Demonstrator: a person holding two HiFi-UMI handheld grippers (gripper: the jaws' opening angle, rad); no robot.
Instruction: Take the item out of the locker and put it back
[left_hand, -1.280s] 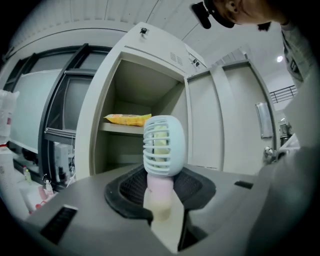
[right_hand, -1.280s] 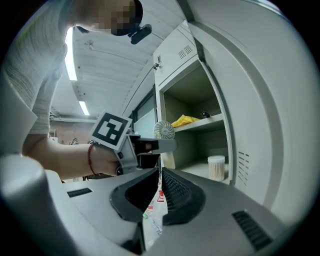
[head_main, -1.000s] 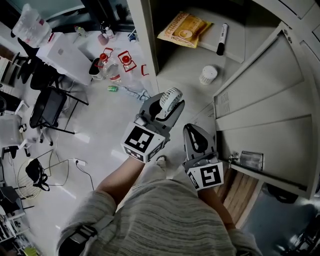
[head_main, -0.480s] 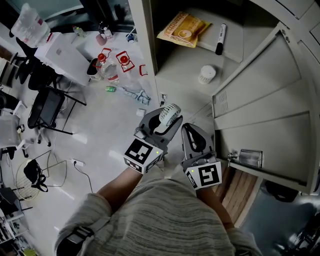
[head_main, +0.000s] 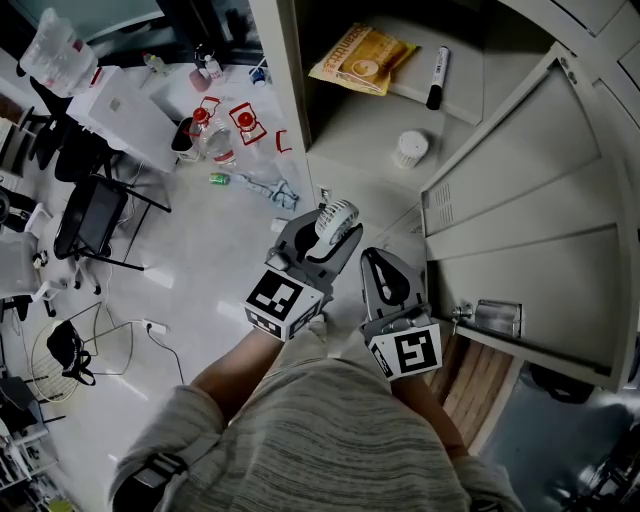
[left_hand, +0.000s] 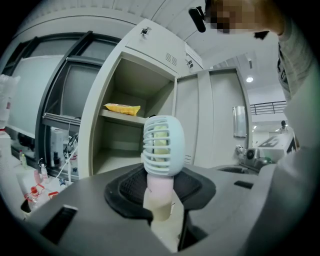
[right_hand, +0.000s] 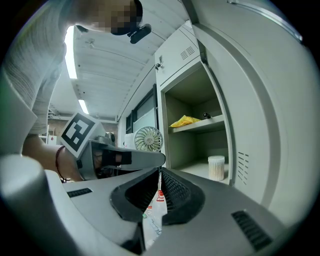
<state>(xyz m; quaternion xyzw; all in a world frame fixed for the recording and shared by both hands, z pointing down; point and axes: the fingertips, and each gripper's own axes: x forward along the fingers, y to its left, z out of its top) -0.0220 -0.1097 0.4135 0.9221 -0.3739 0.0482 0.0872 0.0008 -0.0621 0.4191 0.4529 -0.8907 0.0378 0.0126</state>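
Left tool (left_hand: 159, 192) is clamped on the handle of a small handheld fan (left_hand: 162, 145): pale mint slatted cage head, pink neck, cream handle, standing upright out of the pads with the head clear above them. The fan is outside the locker, held in front of the open compartment, over the floor (head_main: 200, 260). Right tool (right_hand: 159, 182) sits just beside it on the right, jaws pinched to a narrow slit with nothing in them. It lies between the left tool and the open locker door (head_main: 520, 230), which is swung out to the right. The locker's left wall edge (head_main: 285, 90) stands on the fan's left side. Lower shelf (head_main: 350, 130) is mostly bare, with only a white cotton-swab jar (head_main: 410, 149) toward the right, near the door hinge, so the left and middle are free. Upper shelf (head_main: 465, 85) carries a yellow snack packet (head_main: 362, 58) on the left and a black marker (head_main: 436, 77) beside it. Farther left, outside the locker, bottles (head_main: 215, 135) clutter the floor and a black chair (head_main: 95, 215) stands well apart.
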